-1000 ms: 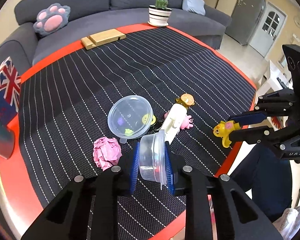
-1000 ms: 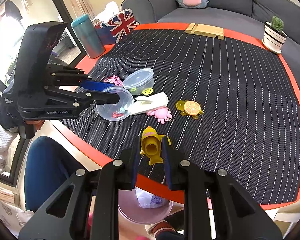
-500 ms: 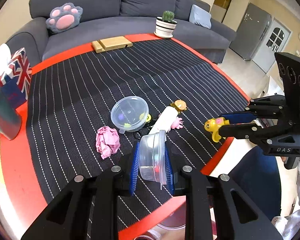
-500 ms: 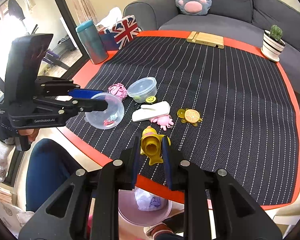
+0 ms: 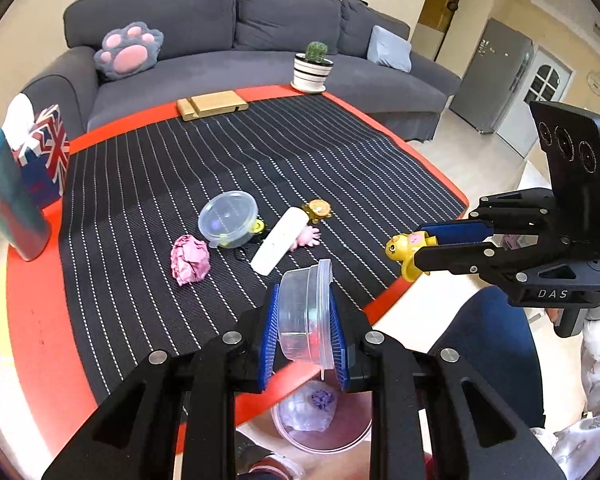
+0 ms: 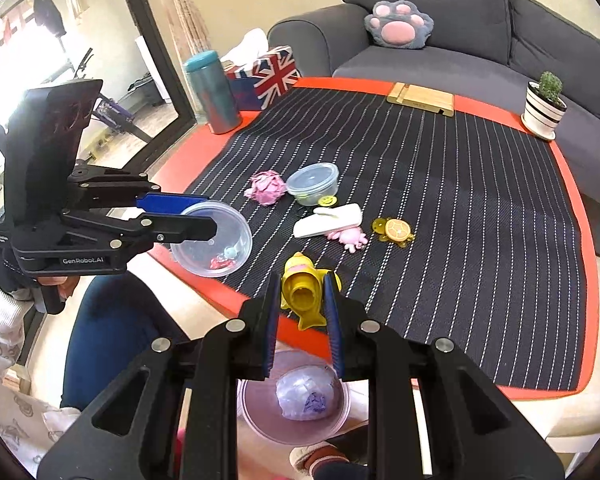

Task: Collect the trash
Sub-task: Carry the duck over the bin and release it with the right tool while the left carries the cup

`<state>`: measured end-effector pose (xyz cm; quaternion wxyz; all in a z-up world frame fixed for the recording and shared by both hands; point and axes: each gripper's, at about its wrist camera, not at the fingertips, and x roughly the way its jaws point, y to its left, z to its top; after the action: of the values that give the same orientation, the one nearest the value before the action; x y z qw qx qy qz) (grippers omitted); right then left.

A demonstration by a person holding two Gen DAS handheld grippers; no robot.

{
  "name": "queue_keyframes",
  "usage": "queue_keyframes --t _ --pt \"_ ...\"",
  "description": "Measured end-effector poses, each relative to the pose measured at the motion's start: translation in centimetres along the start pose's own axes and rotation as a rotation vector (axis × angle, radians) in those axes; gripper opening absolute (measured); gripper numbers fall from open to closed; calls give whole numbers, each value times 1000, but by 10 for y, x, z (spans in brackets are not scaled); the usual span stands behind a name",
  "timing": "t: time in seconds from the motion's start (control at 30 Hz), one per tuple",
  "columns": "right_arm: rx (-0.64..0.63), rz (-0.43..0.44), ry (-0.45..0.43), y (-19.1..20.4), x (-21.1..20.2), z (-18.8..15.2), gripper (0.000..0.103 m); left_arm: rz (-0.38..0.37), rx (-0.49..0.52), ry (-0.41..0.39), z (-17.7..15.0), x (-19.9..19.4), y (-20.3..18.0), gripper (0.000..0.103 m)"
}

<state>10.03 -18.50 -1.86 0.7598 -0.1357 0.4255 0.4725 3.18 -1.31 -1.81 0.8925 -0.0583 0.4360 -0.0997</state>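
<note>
1. Clear tub (image 5: 306, 316) clamped sideways in left gripper (image 5: 305, 334), over the bench (image 5: 32, 320) edge; bin (image 5: 324, 420) just below. Small bits inside could spill if it tilts further.
2. Yellow toy (image 6: 303, 294) pinched in right gripper (image 6: 302, 316), bin (image 6: 296, 408) below, slightly nearer the wrist. Release now may hit the rim.
3. Pink paper wad (image 5: 190, 258) ahead on the bench, uncollected.

Lighting: bright, even daylight; window (image 6: 16, 60) overexposed at left of right wrist view. Shadows: soft. Focus: sharp centrally. Distortion: strong fisheye curvature, dark vignetted corners.
</note>
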Motion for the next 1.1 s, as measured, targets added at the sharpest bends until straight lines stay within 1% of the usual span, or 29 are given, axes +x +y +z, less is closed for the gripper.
queue_keyframes --t 0.23,0.4,0.8,1.0,1.07,1.1 --pt "-22 7 -2 17 -17 -17 21 -10 14 -11 -15 -9 -17 23" --pt "-37 11 14 26 -23 -31 21 -12 15 -14 -26 -14 -27 23" --pt "-38 65 78 43 -14 -67 21 -19 -11 -19 -52 -30 -36 23" --pt "-39 79 85 48 -12 -71 22 -19 -16 -13 -58 -33 -35 23" --pt "-36 70 82 48 -12 -70 48 -20 -14 -14 -57 -33 -35 23" --pt "-33 56 76 47 -12 -70 80 -20 -12 -15 -57 -33 -35 23"
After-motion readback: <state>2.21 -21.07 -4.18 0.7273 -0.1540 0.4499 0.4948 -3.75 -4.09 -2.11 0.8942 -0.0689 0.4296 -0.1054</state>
